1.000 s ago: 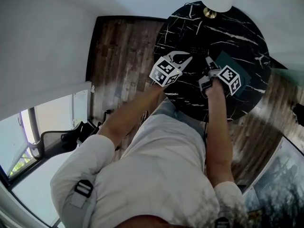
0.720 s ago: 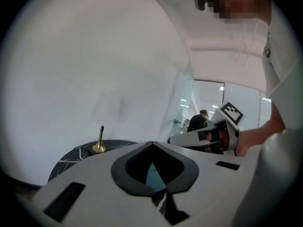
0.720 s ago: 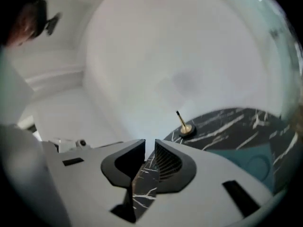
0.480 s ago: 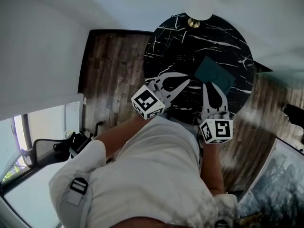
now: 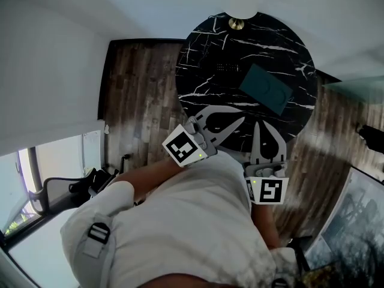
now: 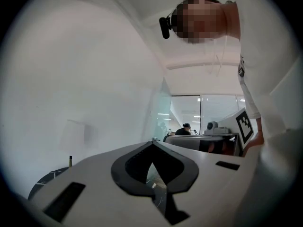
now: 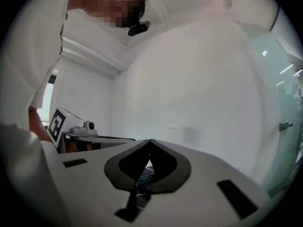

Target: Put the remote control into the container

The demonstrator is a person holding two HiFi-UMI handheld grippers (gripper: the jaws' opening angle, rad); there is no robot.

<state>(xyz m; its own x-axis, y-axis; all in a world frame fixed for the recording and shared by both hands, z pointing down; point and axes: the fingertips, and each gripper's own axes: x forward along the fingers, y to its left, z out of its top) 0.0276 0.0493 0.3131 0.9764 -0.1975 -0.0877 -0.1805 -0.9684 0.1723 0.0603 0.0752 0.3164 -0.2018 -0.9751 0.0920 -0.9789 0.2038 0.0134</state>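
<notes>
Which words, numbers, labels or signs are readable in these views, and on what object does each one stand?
No readable text anywhere.
Left marker cube: black-and-white square pattern, no letters.
Right marker cube: the same kind of pattern, no letters.
Teal container: no print can be made out.

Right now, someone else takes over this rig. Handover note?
The left hand-held gripper is shut and empty.
The right hand-held gripper has just closed its jaws, with nothing between them.
Both are near the person, over the near edge of the black table.
The teal container is on the table. I can't tell whether the remote control is inside.
A small dark dotted thing beside the container may be the remote.
Check the container. If it is empty, pick up the remote and put it in.
</notes>
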